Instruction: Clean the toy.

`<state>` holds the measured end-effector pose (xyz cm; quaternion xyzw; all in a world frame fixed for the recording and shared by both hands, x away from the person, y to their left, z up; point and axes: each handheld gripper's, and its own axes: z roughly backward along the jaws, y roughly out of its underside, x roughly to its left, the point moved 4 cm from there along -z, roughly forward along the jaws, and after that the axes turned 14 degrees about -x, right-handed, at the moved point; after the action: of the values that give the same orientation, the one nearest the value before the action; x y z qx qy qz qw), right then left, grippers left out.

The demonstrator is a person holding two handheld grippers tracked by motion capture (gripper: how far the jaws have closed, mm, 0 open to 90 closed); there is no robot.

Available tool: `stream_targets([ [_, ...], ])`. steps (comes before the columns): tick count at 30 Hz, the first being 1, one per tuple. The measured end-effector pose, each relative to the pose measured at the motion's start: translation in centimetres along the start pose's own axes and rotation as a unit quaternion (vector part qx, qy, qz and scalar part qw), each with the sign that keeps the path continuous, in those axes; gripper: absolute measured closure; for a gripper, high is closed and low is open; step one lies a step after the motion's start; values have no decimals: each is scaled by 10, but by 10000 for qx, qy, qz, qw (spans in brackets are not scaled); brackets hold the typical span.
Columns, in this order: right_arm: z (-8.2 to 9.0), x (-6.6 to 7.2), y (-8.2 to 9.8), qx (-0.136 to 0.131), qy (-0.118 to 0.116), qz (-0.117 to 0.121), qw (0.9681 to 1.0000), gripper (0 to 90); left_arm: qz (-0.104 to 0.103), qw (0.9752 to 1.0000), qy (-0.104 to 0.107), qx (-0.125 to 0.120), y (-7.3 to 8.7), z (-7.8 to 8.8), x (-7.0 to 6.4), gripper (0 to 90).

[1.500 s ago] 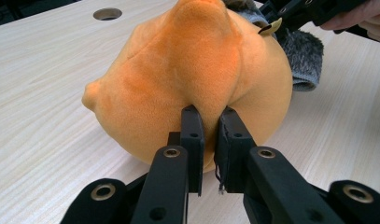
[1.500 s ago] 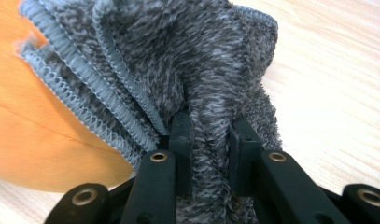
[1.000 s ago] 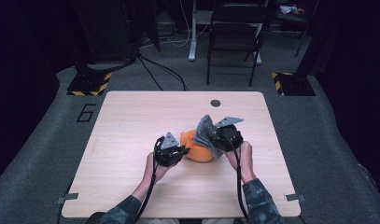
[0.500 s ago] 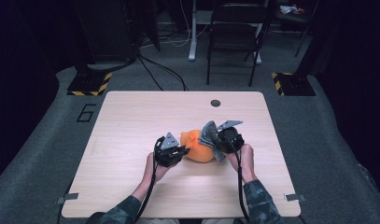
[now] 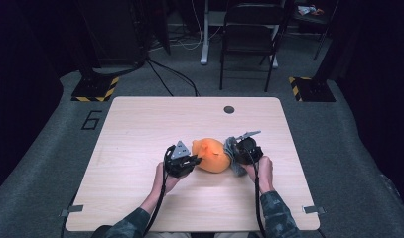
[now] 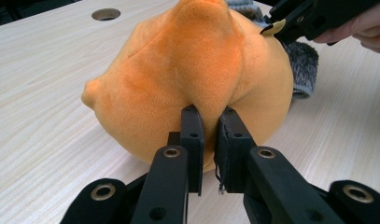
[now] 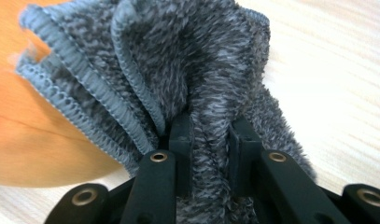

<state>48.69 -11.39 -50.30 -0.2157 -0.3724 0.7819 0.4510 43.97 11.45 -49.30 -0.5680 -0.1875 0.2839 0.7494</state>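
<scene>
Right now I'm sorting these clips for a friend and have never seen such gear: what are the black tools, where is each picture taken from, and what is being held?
A person sits at a wooden table, holding a hand-operated two-jaw gripper in each hand. One picture comes from a fixed camera above, looking down. The other two come from cameras riding on each gripper, looking along its black jaws. On the table lies an orange plush toy with a grey knitted cloth at its right end. The left gripper pinches a fold of the toy. The right gripper is clamped on the cloth.
</scene>
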Motion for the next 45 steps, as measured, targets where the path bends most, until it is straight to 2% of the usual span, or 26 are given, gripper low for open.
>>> stream_targets([
  [3, 3, -3, 0, -30, 30, -21, 10000, 747, 6, 10000, 8, 19, 0, 0, 1, 824],
  [7, 17, -1, -8, -279, 72, -17, 9996, 747, 9, 10000, -15, -1, 0, 1, 2, 824],
  [9, 29, 2, -17, -515, 57, 16, 9987, 747, -7, 10000, -8, -2, 0, 0, 2, 823],
  [12, 44, 13, -30, -745, -72, 93, 9972, 747, 7, 10000, -12, -1, 0, 0, 2, 822],
  [14, 52, 25, -39, -885, -225, 214, 9956, 747, 51, 10000, -20, -10, 0, 0, 1, 821],
  [16, 52, 33, -42, -874, -363, 314, 9950, 747, 20, 10000, -18, 0, 0, 1, 1, 820],
  [18, 44, 39, -40, -727, -420, 423, 9956, 747, 44, 10000, -19, -5, 0, 0, 1, 816],
  [20, 35, 42, -37, -608, -367, 528, 9961, 748, 43, 10000, -25, 21, 1, 0, 1, 805],
  [23, 31, 40, -37, -625, -362, 401, 9966, 749, 29, 10000, -15, -23, 1, 0, 4, 766],
  [27, 28, 38, -38, -589, -378, 437, 9966, 748, -133, 9999, -55, 45, 0, 1, 6, 673],
  [32, 26, 33, -40, -575, -374, 425, 9967, 749, -253, 9994, -86, 228, 3, -1, 7, 538],
  [34, 25, 32, -40, -577, -387, 399, 9968, 749, -332, 9989, -161, 288, 6, -5, 7, 486],
  [36, 24, 31, -39, -544, -404, 360, 9971, 749, -324, 9987, -181, 341, 9, -8, 7, 457],
  [39, 24, 32, -39, -528, -415, 312, 9973, 749, -340, 9988, -200, 293, 11, -9, 7, 461],
  [41, 22, 32, -39, -532, -431, 352, 9970, 749, -342, 9988, -206, 272, 13, -11, 7, 497],
  [45, 21, 33, -39, -544, -437, 333, 9970, 749, -477, 9983, -239, 228, 15, -11, 5, 637],
])
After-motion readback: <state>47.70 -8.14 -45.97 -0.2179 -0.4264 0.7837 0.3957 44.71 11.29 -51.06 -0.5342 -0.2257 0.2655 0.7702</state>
